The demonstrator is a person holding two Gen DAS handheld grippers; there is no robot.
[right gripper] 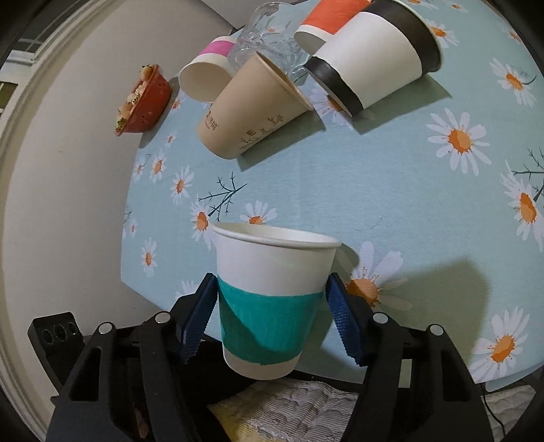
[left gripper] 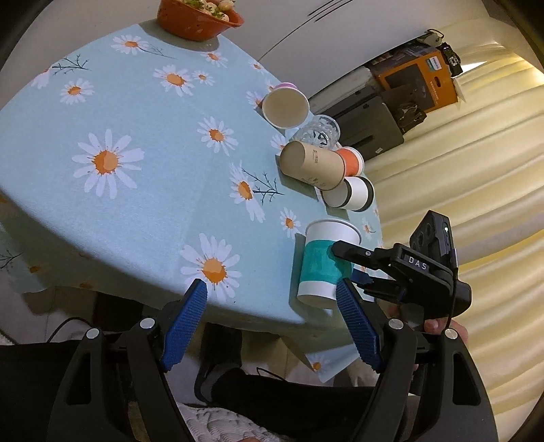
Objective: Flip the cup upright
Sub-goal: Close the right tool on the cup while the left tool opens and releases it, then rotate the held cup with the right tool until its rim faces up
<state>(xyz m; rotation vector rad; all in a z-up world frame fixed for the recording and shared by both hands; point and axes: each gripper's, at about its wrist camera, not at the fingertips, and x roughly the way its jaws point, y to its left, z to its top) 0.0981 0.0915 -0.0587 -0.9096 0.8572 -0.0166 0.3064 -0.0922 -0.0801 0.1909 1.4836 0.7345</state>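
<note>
5 paper cups (right gripper: 272, 306), 1 glass (right gripper: 261, 37), 1 red bowl (right gripper: 142, 102), 1 table (right gripper: 374, 176)

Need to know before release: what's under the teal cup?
In the right wrist view the teal cup hangs past the table edge, over a pale knit fabric. Its bottom face is hidden.

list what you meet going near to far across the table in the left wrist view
teal-banded cup held in the right tongs → black-banded cup → brown paper cup → clear glass → pink-banded cup → red bowl
</note>
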